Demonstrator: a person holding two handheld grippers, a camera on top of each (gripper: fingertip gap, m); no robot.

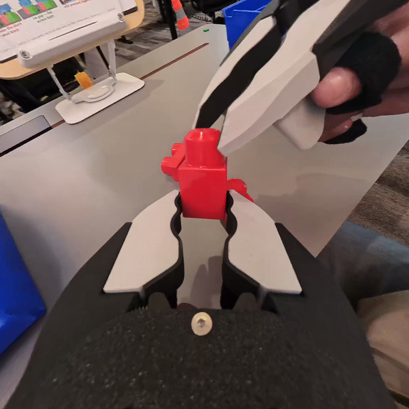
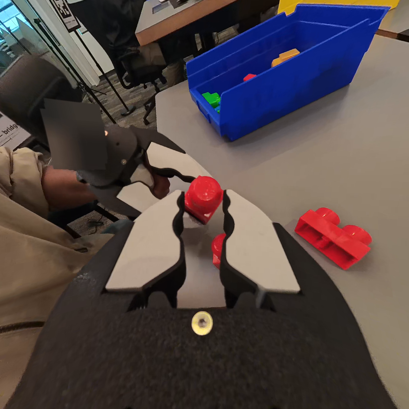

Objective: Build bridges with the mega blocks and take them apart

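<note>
A red single-stud block (image 1: 202, 194) is held above the grey table (image 1: 88, 177) in my left gripper (image 1: 202, 199), which is shut on its body. My right gripper (image 1: 209, 135) comes down from the upper right, and its fingertips pinch the block's stud. In the right wrist view the same block (image 2: 203, 197) sits between the tips of my right gripper (image 2: 202, 198), with my left gripper (image 2: 174, 183) reaching in from the left. A second small red block (image 2: 218, 247) lies on the table half hidden by my right finger. A red two-stud block (image 2: 332, 239) lies on its side to the right.
A blue bin (image 2: 276, 99) with green, red and orange blocks stands at the back of the table. A white sign stand (image 1: 99, 95) stands at the far left edge. Another blue bin (image 1: 13, 276) is at the near left. A person's sleeve (image 2: 33, 221) is beside the table. The tips of one gripper are about 4 cm away from the tips of the other.
</note>
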